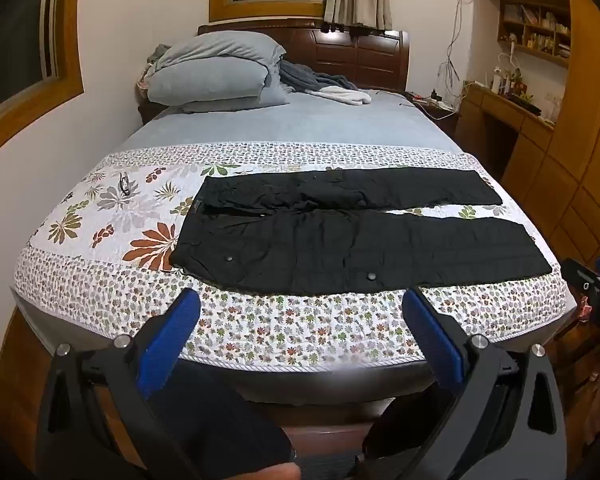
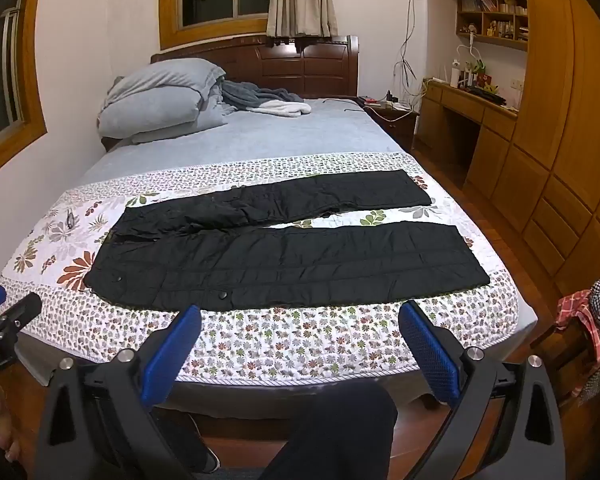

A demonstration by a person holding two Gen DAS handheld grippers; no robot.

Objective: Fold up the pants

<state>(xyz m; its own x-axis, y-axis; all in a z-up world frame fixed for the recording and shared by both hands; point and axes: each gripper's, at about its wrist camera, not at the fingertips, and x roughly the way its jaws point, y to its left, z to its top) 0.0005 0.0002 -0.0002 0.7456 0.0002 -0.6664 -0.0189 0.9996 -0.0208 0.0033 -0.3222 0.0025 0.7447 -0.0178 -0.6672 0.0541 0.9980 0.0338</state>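
Note:
Black pants (image 1: 340,240) lie flat and unfolded across the floral quilt (image 1: 260,328) at the foot of the bed, waist to the left, both legs stretched to the right with a gap between them. They also show in the right wrist view (image 2: 284,260). My left gripper (image 1: 300,312) is open and empty, held back from the bed's near edge, short of the pants. My right gripper (image 2: 300,320) is open and empty, likewise short of the near leg. Each gripper shows at the edge of the other's view.
Stacked grey-blue pillows (image 1: 216,72) and crumpled blankets (image 1: 320,84) lie at the head of the bed. Glasses (image 1: 124,184) rest on the quilt left of the pants. Wooden cabinets (image 2: 560,160) and a desk line the right. A chair with checked cloth (image 2: 592,320) stands right.

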